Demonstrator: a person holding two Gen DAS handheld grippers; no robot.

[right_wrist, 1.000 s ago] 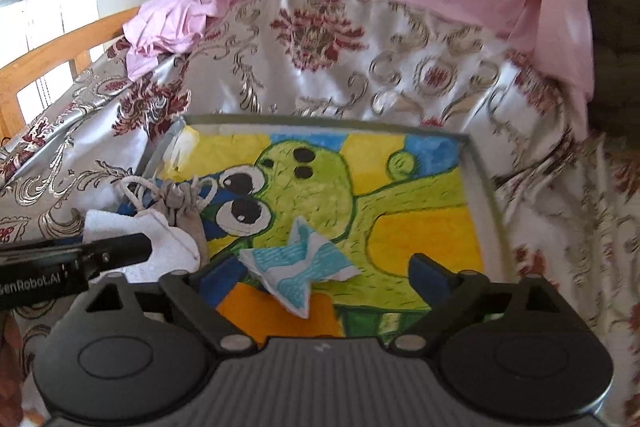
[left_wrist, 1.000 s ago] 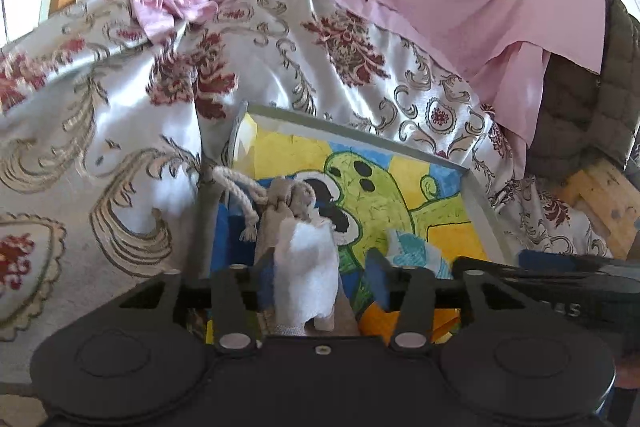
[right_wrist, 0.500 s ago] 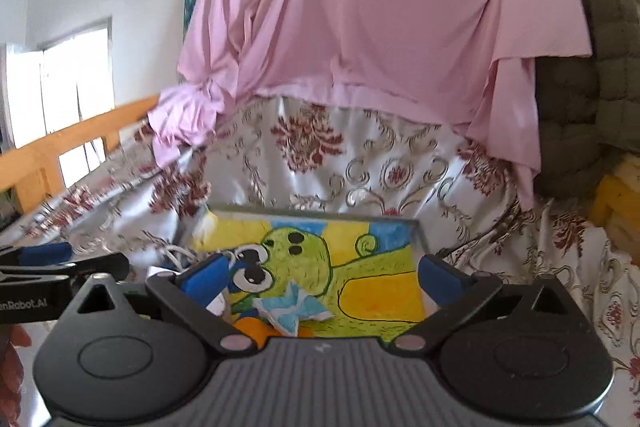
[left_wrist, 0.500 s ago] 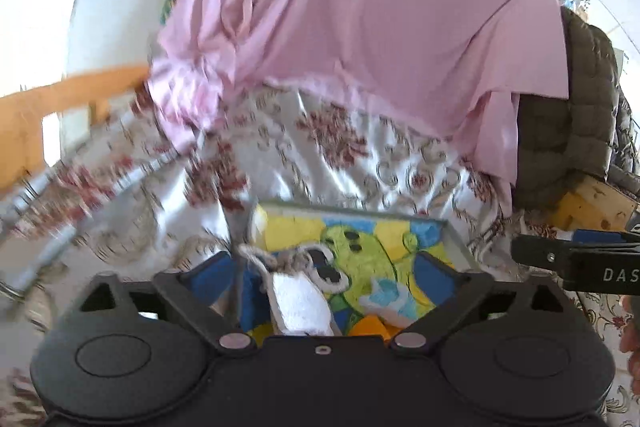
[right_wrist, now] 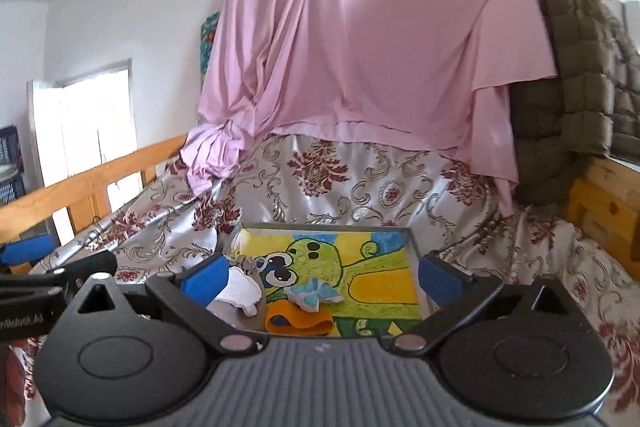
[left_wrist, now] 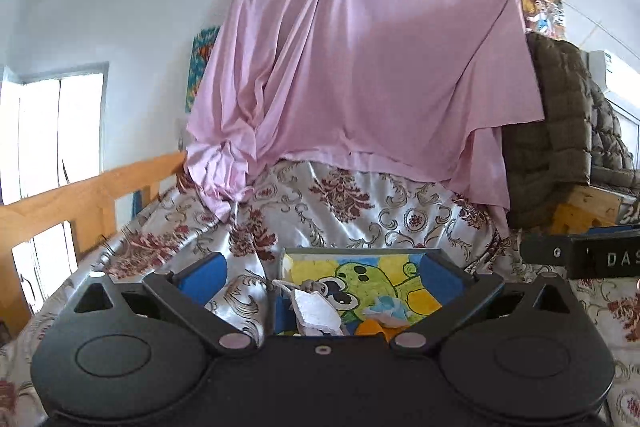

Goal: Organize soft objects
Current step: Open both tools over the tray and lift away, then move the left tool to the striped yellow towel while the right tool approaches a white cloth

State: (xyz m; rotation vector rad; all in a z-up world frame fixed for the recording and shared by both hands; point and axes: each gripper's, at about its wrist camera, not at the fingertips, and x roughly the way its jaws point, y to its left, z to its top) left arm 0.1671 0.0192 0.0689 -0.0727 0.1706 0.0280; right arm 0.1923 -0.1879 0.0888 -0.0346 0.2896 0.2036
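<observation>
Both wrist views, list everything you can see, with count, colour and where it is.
tray: one, grey rim, painted cartoon base, on the floral cloth.
white cloth: one, tray's left side.
drawstring pouch: one, greyish, behind the white cloth.
blue-white cloth: one, tray middle.
orange piece: one, tray's near edge.
floral cloth: one, silver with red.
pink sheet: one, hung behind.
quilted jacket: one, olive, right.
wooden rail: one, left.
left gripper: open, empty.
right gripper: open, empty.

A pink sheet (right_wrist: 360,39) hangs on the far wall, draping onto a floral satin bedspread (right_wrist: 360,187). An olive quilted blanket (right_wrist: 568,75) is piled at right. A wooden rail (left_wrist: 80,191) and bright window (left_wrist: 52,131) stand left.
</observation>
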